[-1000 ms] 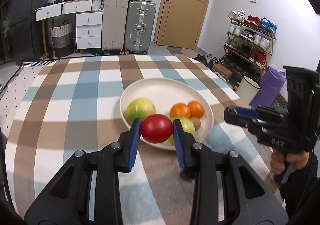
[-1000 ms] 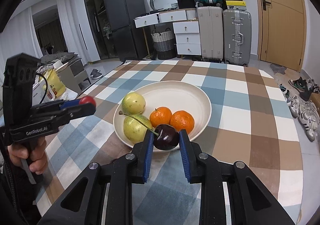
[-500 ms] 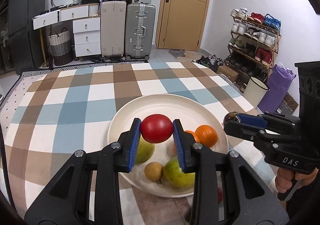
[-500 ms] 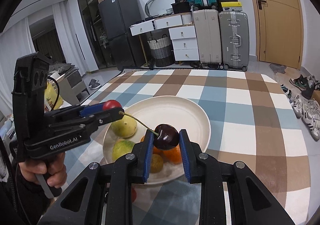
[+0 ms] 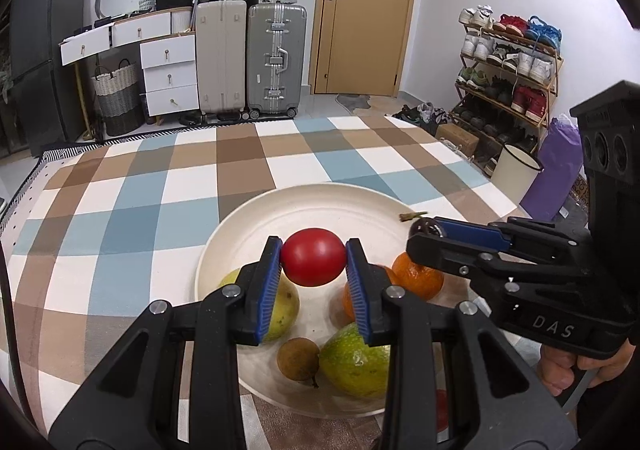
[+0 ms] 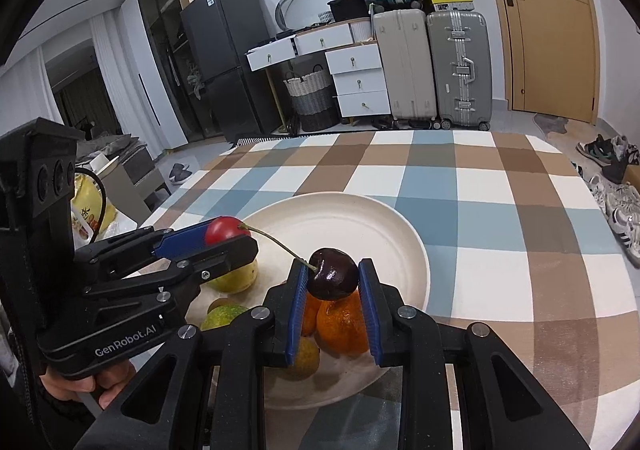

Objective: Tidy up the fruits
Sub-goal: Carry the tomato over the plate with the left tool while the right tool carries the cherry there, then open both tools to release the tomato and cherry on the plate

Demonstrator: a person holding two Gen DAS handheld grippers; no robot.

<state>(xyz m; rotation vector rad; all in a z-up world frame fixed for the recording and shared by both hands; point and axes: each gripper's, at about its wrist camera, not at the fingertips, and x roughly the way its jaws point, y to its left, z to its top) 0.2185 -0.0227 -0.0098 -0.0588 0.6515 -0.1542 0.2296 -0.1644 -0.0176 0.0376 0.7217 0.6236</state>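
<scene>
My left gripper (image 5: 313,264) is shut on a red tomato (image 5: 313,257) and holds it above the white plate (image 5: 320,201). My right gripper (image 6: 333,278) is shut on a dark cherry (image 6: 333,278) with a long stem, also above the plate (image 6: 384,226). In the plate lie two green-yellow fruits (image 5: 354,362), two oranges (image 5: 418,278) and a small brown fruit (image 5: 298,360). The right gripper (image 5: 426,229) shows at the right of the left wrist view. The left gripper (image 6: 230,236) shows at the left of the right wrist view.
The plate stands on a table with a blue, brown and white checked cloth (image 5: 160,185). A small red thing (image 5: 440,410) lies on the cloth by the plate's near rim. Suitcases (image 5: 276,61), drawers and a shoe rack (image 5: 508,65) stand far behind.
Both grippers have moved forward and risen over the plate with their fruits held. The plate now lies lower and closer under them in both views.
</scene>
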